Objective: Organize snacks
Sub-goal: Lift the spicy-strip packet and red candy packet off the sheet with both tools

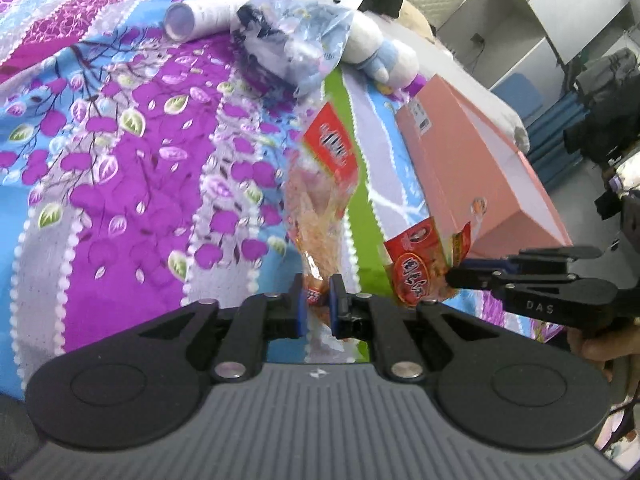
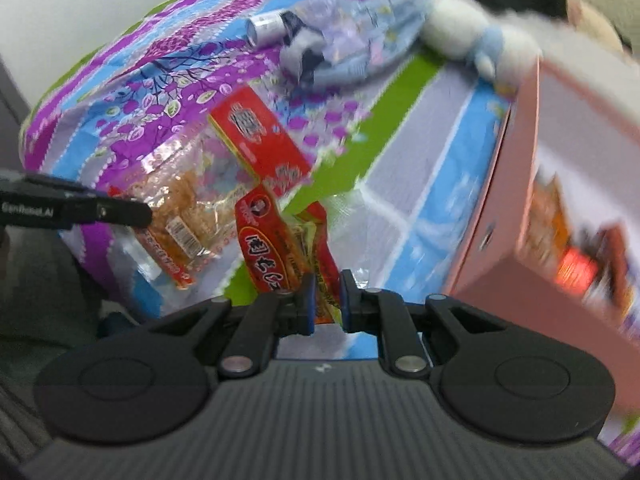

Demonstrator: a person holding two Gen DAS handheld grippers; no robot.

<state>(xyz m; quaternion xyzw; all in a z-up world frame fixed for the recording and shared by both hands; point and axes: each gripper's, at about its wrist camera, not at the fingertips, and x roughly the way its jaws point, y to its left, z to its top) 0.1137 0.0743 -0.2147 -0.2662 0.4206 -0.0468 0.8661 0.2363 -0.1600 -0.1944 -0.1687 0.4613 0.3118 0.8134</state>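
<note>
The left gripper [image 1: 318, 300] is nearly closed, its blue pads pinching the bottom seam of a clear snack bag [image 1: 320, 196] with a red header, which hangs over the flowered bedspread [image 1: 120, 168]. The right gripper [image 2: 326, 300] is likewise almost closed, clamped on the edge of a red snack packet [image 2: 276, 248] with yellow trim; in the left wrist view that packet [image 1: 416, 268] sits just beside the near corner of the pink box [image 1: 460, 168]. The two bags are close together, near touching, between the grippers. The pink box lies open on the bed to the right, its long side wall facing the bags and its white inside showing; in the right wrist view a few packets already lie inside it [image 2: 576, 248], blurred. Between the bags and the box wall only a narrow strip of green and blue cloth is bare. Farther up the bed, well apart from the bags, lie a white tube [image 1: 200, 16], a crumpled blue plastic bag [image 1: 296, 44] and a white-and-blue plush toy [image 1: 380, 52]. The left half of the bedspread is open cloth, out to the bed's edge.
</note>
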